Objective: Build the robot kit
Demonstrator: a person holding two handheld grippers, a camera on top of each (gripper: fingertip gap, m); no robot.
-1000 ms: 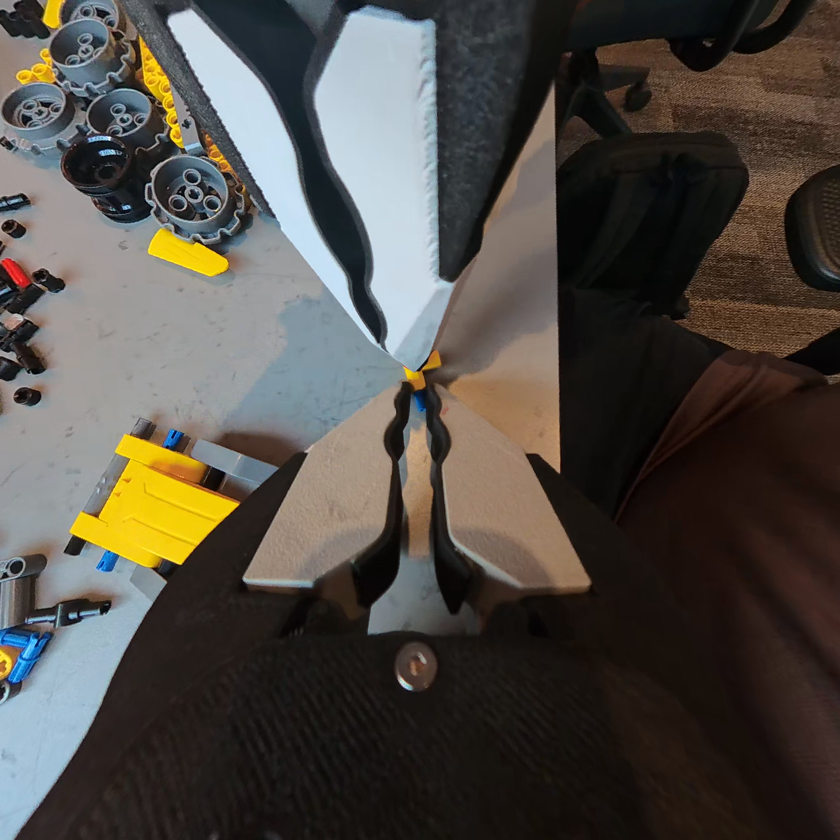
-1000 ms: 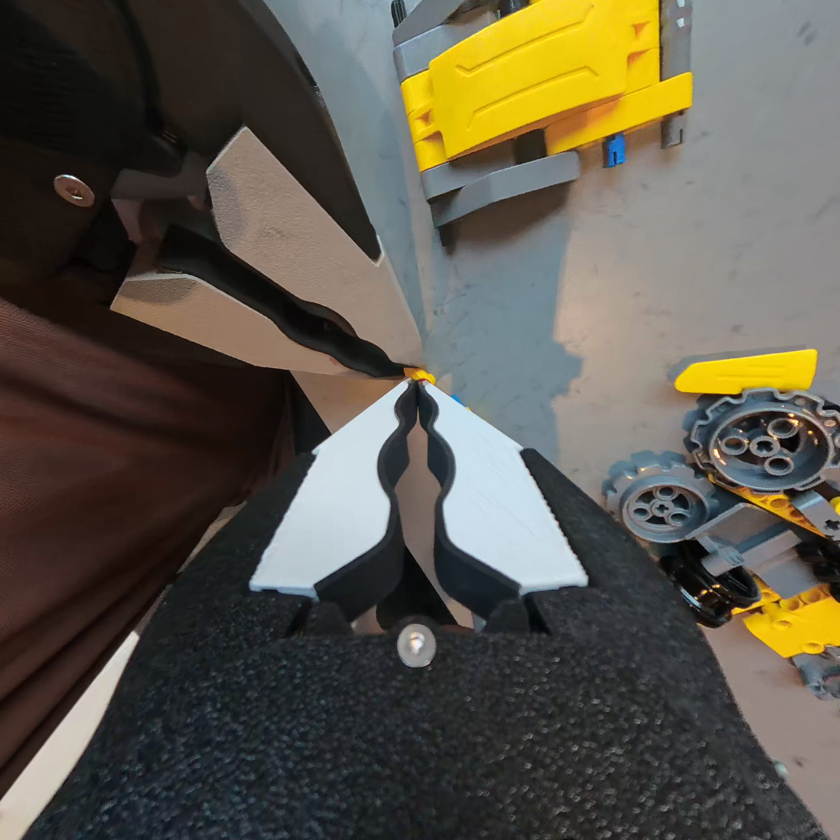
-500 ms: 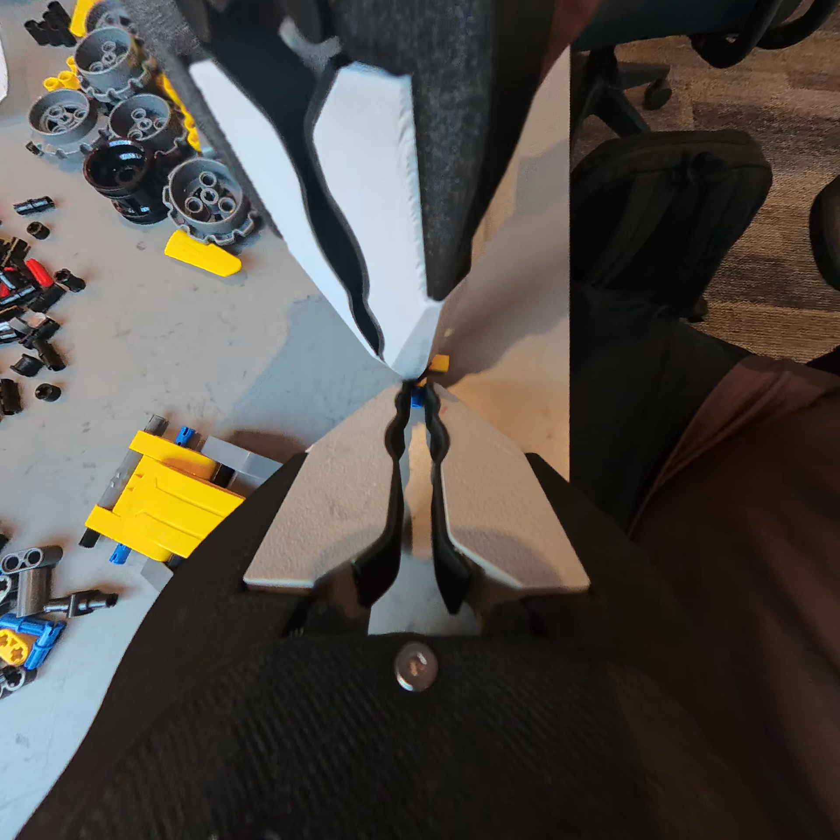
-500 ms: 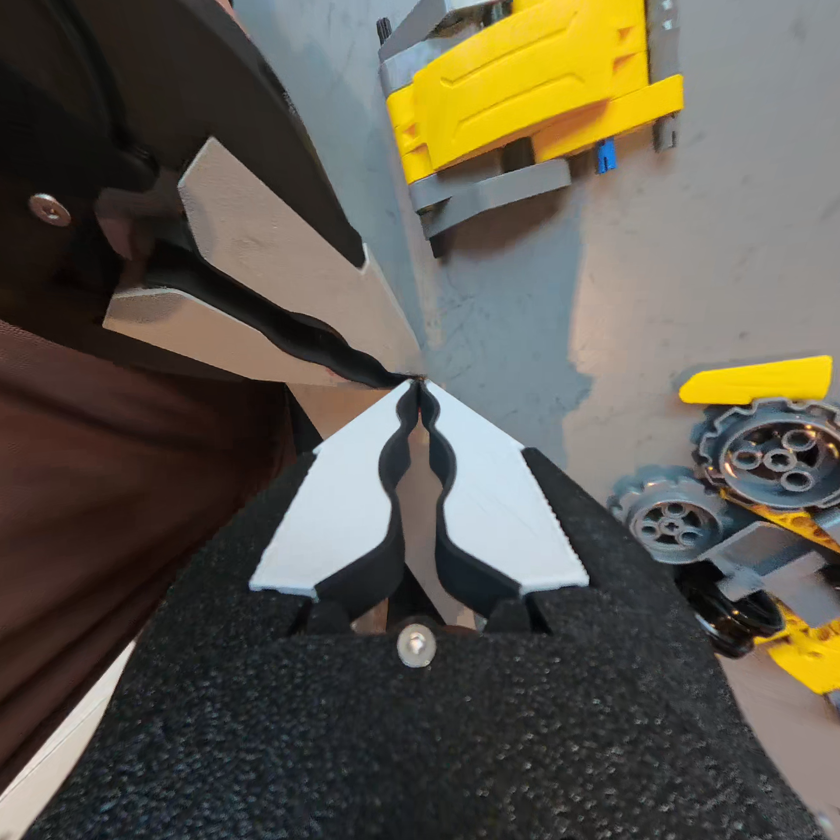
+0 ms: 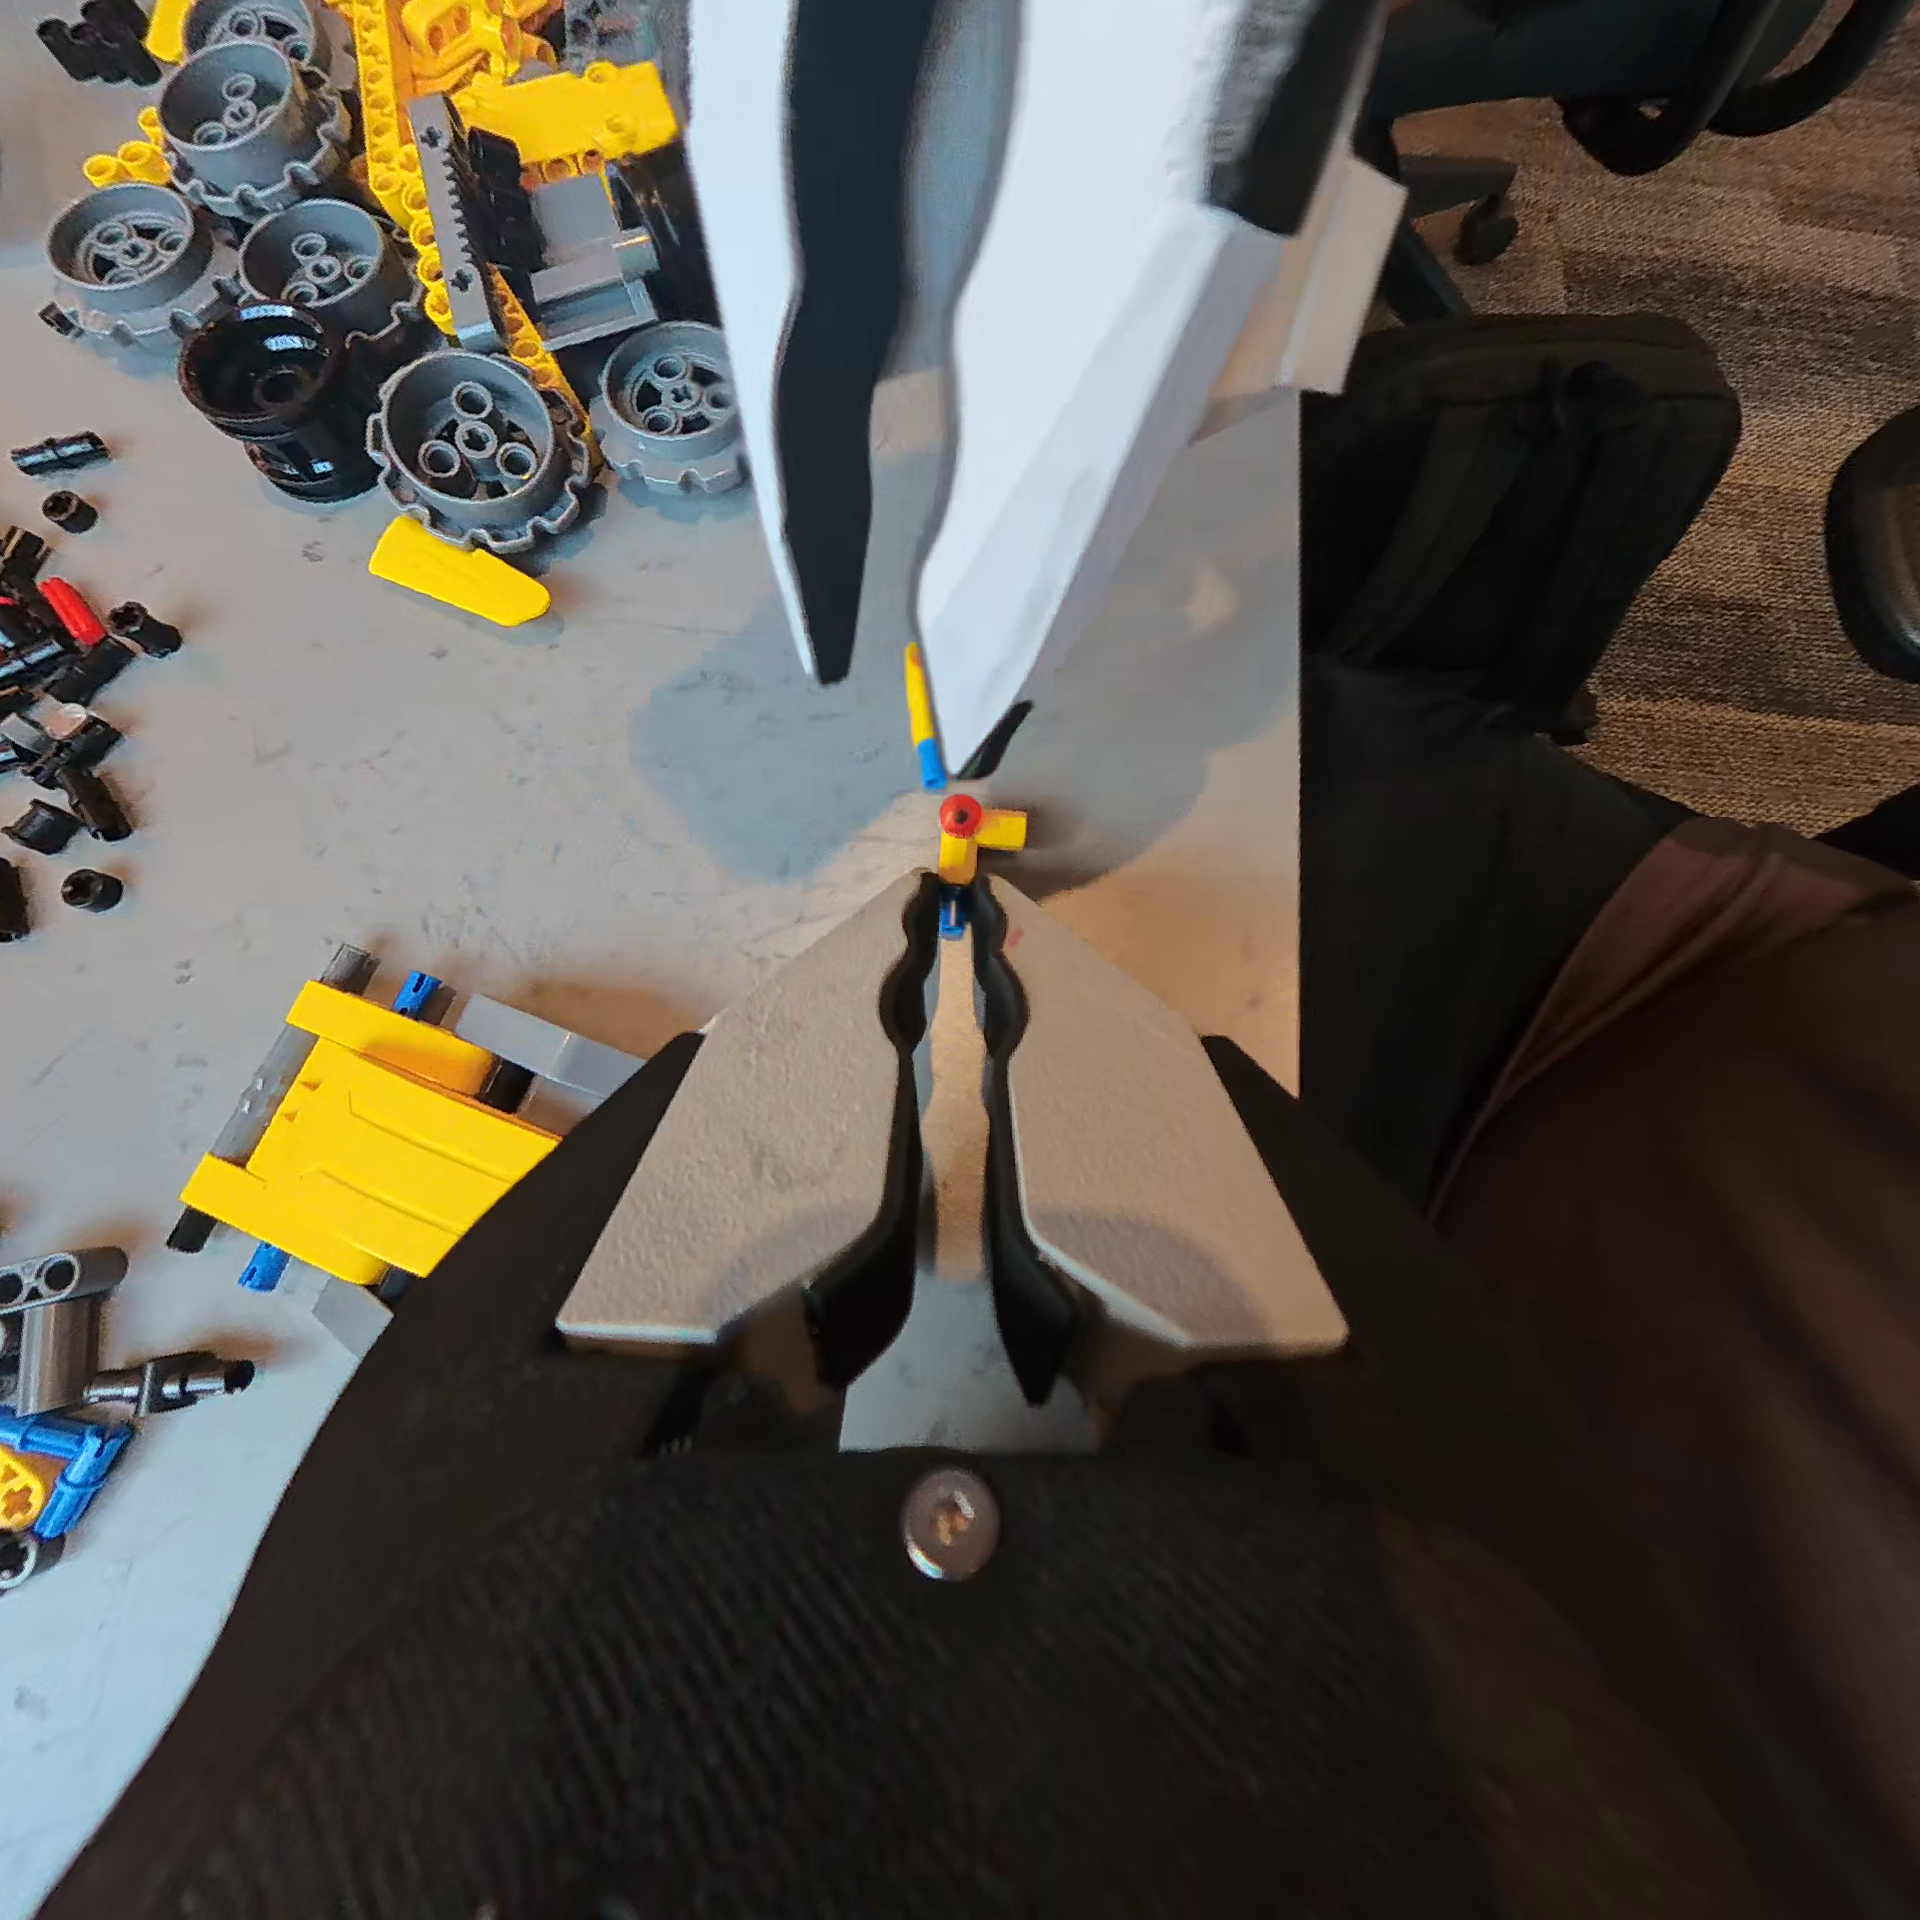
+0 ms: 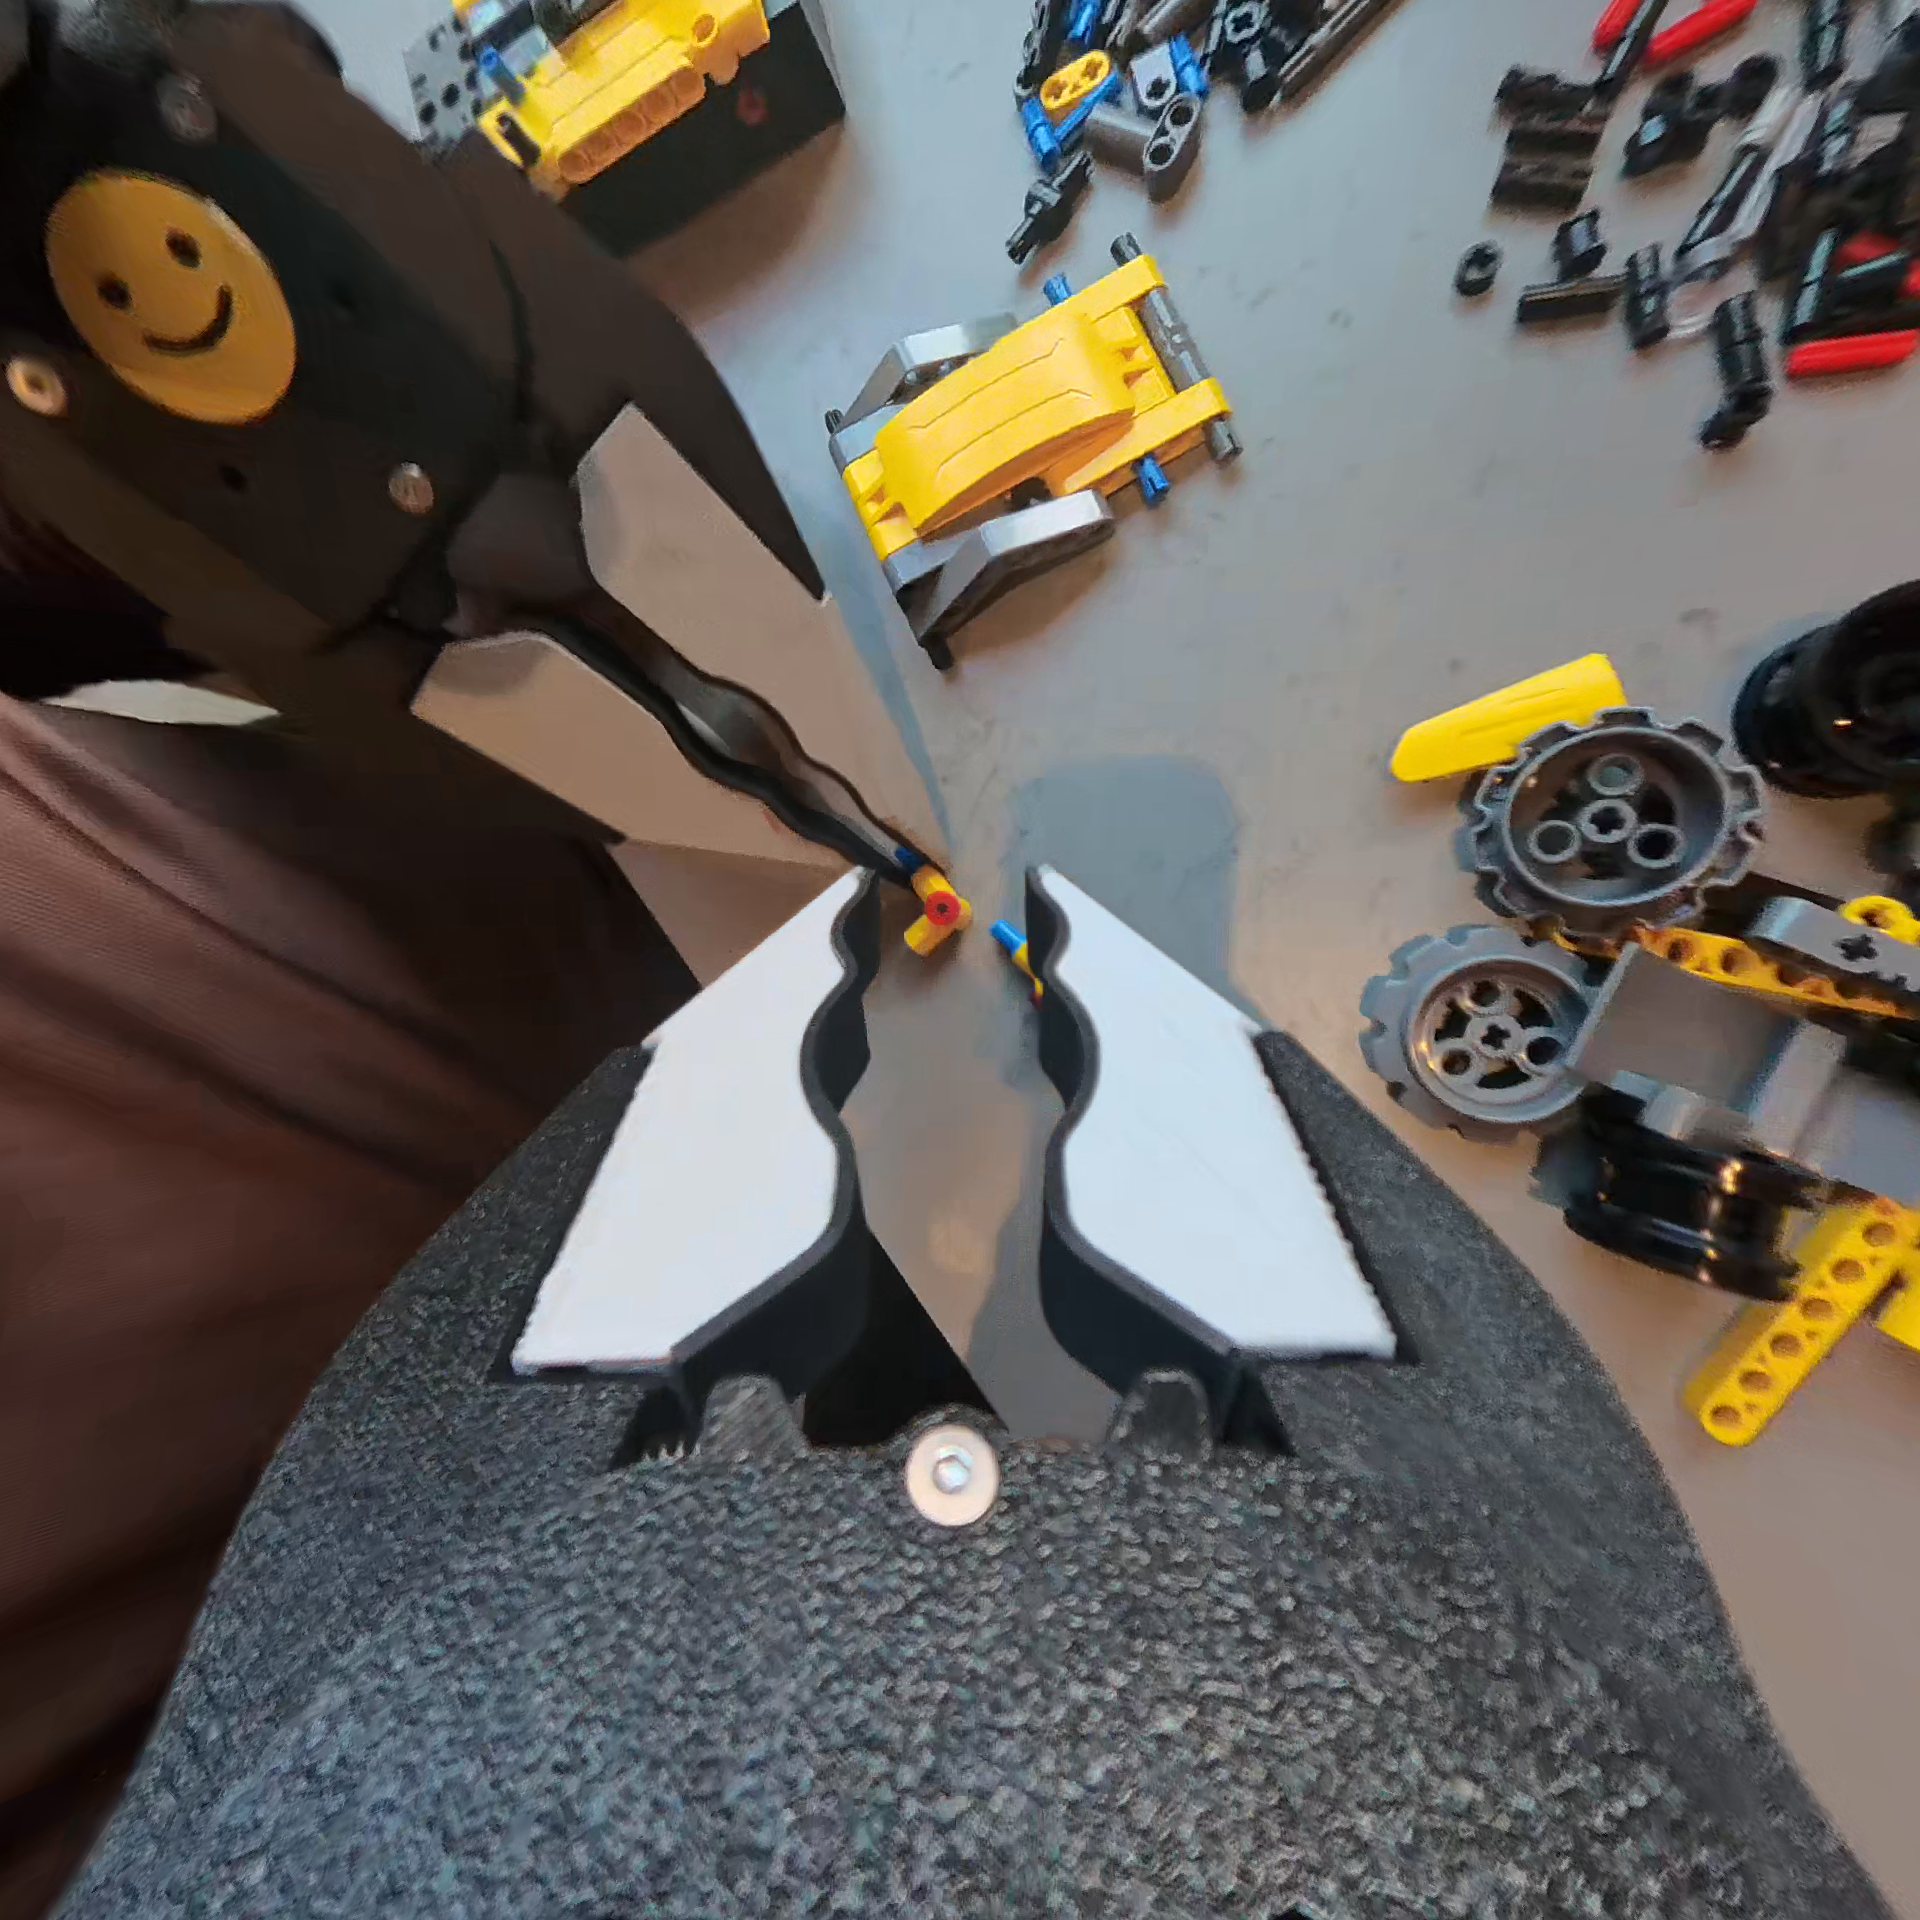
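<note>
Left gripper, grey fingers nearly together, pinches a small yellow connector w/ red pin just above the worktop edge. Right gripper, white fingers spread wide, has a yellow-blue pin against its right finger's inner pad; can't tell if it's held. Worktop: grey, scuffed. Yellow panel assembly near left, yellow wedge and grey wheel hubs farther, black pins scattered. Beyond the edge: brown patterned carpet, black office chair.
</note>
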